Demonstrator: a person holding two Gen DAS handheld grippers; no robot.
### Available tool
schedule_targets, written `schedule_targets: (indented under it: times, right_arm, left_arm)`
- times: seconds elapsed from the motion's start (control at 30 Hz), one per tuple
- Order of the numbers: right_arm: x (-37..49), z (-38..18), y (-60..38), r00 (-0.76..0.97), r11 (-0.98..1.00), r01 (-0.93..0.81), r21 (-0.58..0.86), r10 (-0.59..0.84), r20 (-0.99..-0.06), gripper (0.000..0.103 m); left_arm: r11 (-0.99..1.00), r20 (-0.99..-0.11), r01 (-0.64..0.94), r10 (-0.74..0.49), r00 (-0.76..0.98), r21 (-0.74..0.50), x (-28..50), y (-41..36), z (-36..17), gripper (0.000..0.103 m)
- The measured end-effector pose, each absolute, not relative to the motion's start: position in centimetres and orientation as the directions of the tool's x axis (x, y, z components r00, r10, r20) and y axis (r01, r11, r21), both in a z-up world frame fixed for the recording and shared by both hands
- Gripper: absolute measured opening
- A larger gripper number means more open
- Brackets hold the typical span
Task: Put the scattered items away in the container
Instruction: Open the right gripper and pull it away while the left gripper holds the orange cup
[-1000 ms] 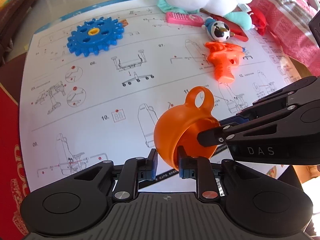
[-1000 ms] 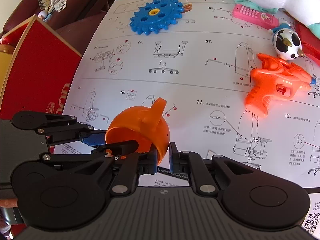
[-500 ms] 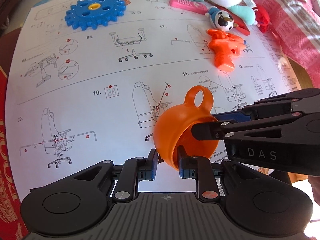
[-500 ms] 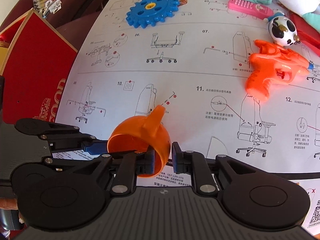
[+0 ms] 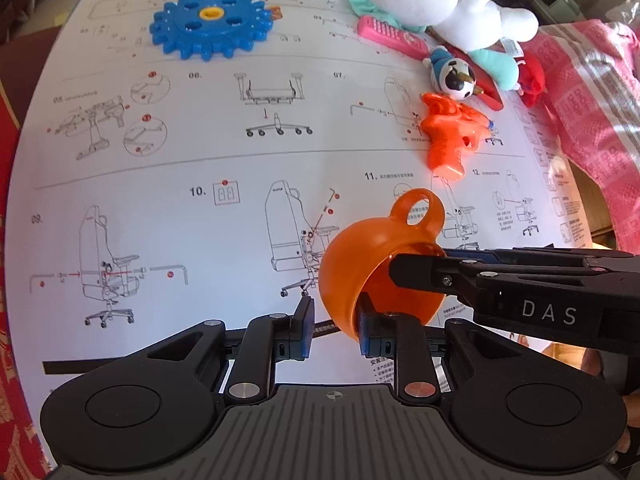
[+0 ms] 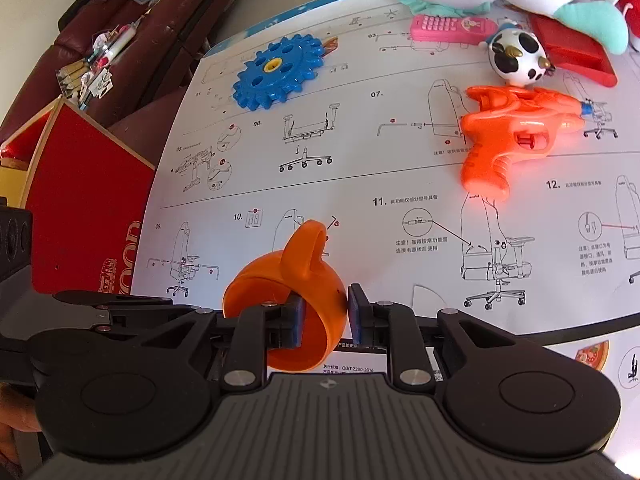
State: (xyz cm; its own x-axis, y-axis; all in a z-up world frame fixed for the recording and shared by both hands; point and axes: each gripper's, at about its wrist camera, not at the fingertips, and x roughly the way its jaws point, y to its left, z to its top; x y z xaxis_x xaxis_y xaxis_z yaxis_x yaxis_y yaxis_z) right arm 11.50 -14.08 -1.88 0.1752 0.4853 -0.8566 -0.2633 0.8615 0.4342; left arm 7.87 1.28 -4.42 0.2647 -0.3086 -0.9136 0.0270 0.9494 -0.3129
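While the orange plastic cup with a ring handle [image 5: 372, 276] hangs tipped on its side above the white chair-assembly sheet [image 5: 200, 152] covering the tabletop, the hold on it has changed. The right tongs [image 6: 324, 316] are clamped on its rim wall, as they were a second ago. The left tongs [image 5: 332, 328], which pinched the rim half a second ago, now stand apart, one finger [image 5: 372, 332] only beside the rim. The cup has thus passed to the right side. The blue plastic gear [image 5: 212, 24], orange water pistol [image 5: 452, 136], and cow-patterned ball toy [image 5: 452, 76] remain scattered. No container shows.
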Motion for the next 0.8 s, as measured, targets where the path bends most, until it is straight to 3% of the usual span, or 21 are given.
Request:
schedule_targets:
  times: [0.1,0.2,0.47,0.67,0.8]
  right_arm:
    - [11.5,-2.2,-14.1,0.15,0.862,-0.242,0.445,0.486,-0.861,0.019]
    - [11.4,-2.2,-13.5,0.132,0.854,-0.267,0.447,0.491,-0.861,0.021]
    - [11.1,-1.7,-13.5,0.102,0.833,-0.287,0.473,0.517,-0.85,0.031]
    - [12.5,1.2,-14.2,0.217,0.844,-0.308,0.44,0.512,-0.831,0.032]
    - [13.4,0.4,-14.6,0.184,0.855,-0.258,0.451,0.501,-0.845,0.032]
  left_arm:
    - [0.972,-0.919,0.096,-0.235,0.315,-0.216,7.3,0.1,-3.4,0.019]
    - [0.983,-0.926,0.159,-0.14,0.352,-0.089,6.6,-1.4,-3.1,0.01]
    - [0.987,-0.946,0.118,-0.137,0.294,-0.106,7.2,-0.5,-5.1,0.004]
    - [0.988,-0.95,0.132,-0.119,0.288,-0.084,7.4,-0.8,-5.3,0.004]
    - [0.989,-0.951,0.124,-0.117,0.286,-0.085,7.5,-0.8,-5.2,0.004]
